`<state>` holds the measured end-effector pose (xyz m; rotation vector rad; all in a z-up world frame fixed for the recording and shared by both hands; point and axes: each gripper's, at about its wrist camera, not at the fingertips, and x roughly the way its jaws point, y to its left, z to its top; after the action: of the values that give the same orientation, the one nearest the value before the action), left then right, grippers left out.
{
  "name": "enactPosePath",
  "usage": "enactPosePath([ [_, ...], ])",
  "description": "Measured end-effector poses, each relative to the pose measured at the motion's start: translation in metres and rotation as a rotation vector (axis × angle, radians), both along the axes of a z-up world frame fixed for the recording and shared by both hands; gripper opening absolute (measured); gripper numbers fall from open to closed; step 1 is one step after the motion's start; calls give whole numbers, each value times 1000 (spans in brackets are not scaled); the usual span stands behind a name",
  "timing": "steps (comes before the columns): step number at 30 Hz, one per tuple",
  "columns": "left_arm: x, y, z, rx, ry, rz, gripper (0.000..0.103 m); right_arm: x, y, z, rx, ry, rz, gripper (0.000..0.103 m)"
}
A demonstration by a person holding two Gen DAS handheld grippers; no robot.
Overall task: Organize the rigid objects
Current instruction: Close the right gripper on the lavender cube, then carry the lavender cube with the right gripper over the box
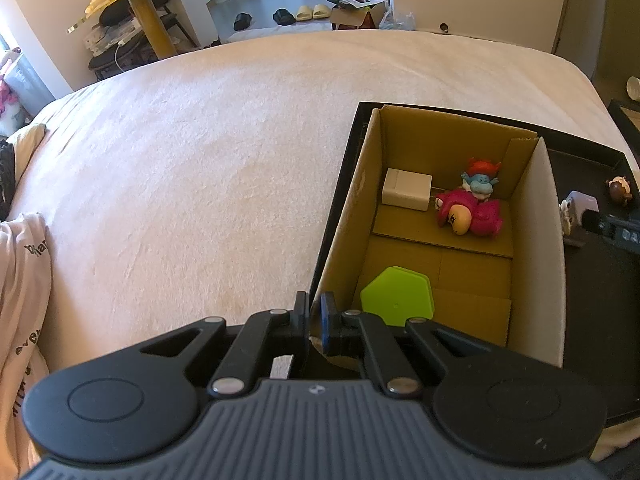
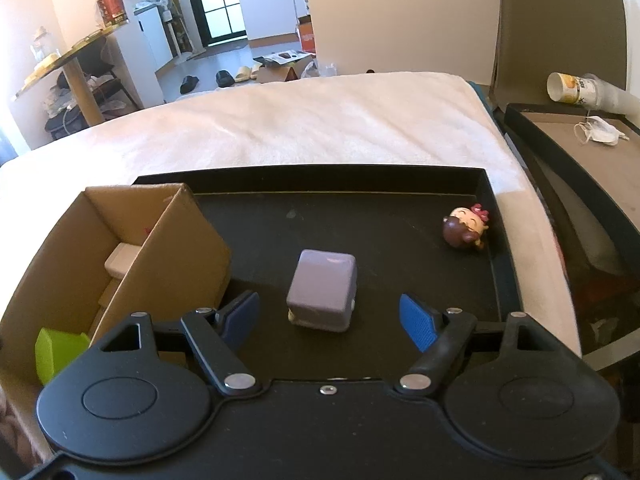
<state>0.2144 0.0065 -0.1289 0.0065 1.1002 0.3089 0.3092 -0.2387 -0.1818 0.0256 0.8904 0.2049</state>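
Note:
A cardboard box [image 1: 544,248] stands in a black tray [image 2: 496,248] on the bed. In it lie a white block [image 1: 406,189], a pink toy [image 1: 472,214], a blue troll figure [image 1: 480,180] and a green hexagon piece [image 1: 396,296]. My left gripper [image 1: 315,312] is shut on the box's near left wall [image 1: 344,236]. My right gripper [image 2: 330,316] is open, its pads either side of a purple cube toy [image 2: 323,290] on the tray floor, just short of it. A brown-haired doll head [image 2: 464,227] lies at the tray's far right corner.
The bed's cream blanket [image 1: 200,160] spreads left and behind. A white shirt [image 1: 20,280] lies at the left edge. A second dark tray [image 2: 580,148] with a paper cup [image 2: 588,90] sits to the right of the bed.

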Motion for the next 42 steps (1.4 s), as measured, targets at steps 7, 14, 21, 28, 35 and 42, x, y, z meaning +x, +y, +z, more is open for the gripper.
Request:
enactPosePath([
  [7, -1, 0, 1, 0, -2, -6, 5, 15, 13, -11, -36, 23, -10, 76],
  [14, -1, 1, 1, -3, -3, -6, 5, 18, 16, -22, -48, 79, 15, 40],
  [21, -1, 0, 1, -3, -3, -7, 5, 1, 8, -16, -37, 89, 12, 39],
  [28, -1, 0, 2, -2, -5, -10, 5, -15, 1, -4, -13, 79, 4, 38],
  [35, -2, 0, 3, -7, -7, -10, 4, -27, -2, 14, 5, 45, 12, 38],
  [42, -3, 2, 4, -14, -7, -16, 4, -35, 2, 35, 17, 2, 31, 38],
])
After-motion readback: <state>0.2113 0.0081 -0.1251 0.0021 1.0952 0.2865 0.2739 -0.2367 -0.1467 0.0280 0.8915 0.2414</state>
